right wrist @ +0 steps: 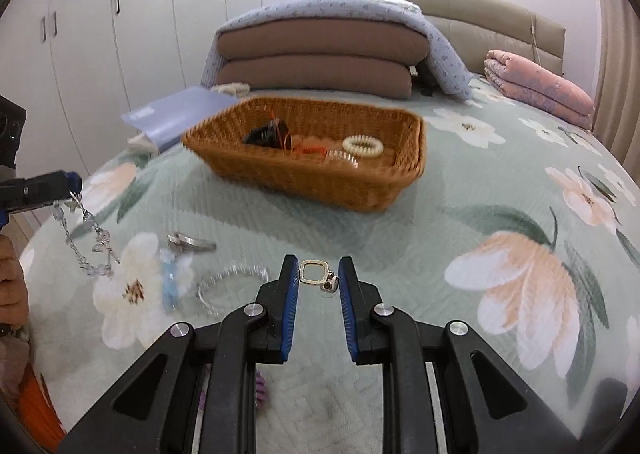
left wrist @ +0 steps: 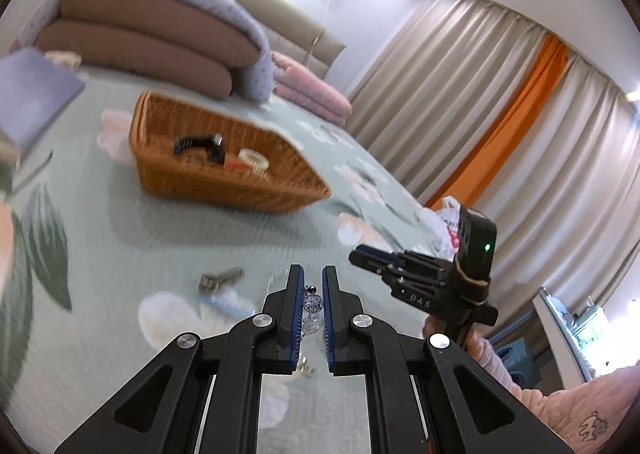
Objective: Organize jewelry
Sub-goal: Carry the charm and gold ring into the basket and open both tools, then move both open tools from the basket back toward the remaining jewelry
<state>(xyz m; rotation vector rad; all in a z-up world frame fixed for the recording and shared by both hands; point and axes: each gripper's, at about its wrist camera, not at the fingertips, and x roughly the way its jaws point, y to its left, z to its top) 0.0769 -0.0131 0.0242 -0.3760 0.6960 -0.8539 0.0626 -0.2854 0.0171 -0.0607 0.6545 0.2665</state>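
Note:
My left gripper (left wrist: 313,277) is shut on a clear crystal bead bracelet (left wrist: 312,304) and holds it above the bed; in the right wrist view the bracelet (right wrist: 89,242) dangles from that gripper (right wrist: 70,182) at the left. My right gripper (right wrist: 319,268) is open, with a gold square ring charm (right wrist: 316,274) lying on the floral bedspread between its fingers. A wicker basket (right wrist: 408,158) further back holds a black clip (right wrist: 266,134), an orange item and a cream coil hair tie (right wrist: 362,146). The basket also shows in the left wrist view (left wrist: 168,174).
On the bedspread lie a silver hair clip (right wrist: 191,243), a pale blue item (right wrist: 170,282) and a clear beaded hoop (right wrist: 230,282). A blue folder (right wrist: 176,114), stacked brown cushions (right wrist: 316,58) and a pink quilt (right wrist: 536,88) lie behind the basket. Curtains (left wrist: 500,114) hang to the right.

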